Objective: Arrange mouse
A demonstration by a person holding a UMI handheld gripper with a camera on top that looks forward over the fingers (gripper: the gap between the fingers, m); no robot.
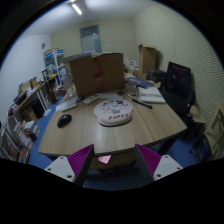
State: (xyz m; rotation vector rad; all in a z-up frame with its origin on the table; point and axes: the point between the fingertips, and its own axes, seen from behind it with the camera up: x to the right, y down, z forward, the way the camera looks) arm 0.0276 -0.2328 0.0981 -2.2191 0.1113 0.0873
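A black mouse (64, 120) lies on the left part of a wooden desk (140, 130). A round white mouse pad with dark print (113, 112) lies at the middle of the desk, to the right of the mouse. My gripper (112, 166) is well back from the desk's near edge, far from both. Its two fingers, with purple pads (148, 159), stand wide apart with nothing between them. A small pink sticky note (104, 158) shows on a dark surface below the desk edge, between the fingers.
A large cardboard box (96, 72) stands at the back of the desk. A black office chair (180, 88) is at the right. Shelves with books (25, 108) line the left wall. Papers and small items (148, 95) lie at the desk's right back.
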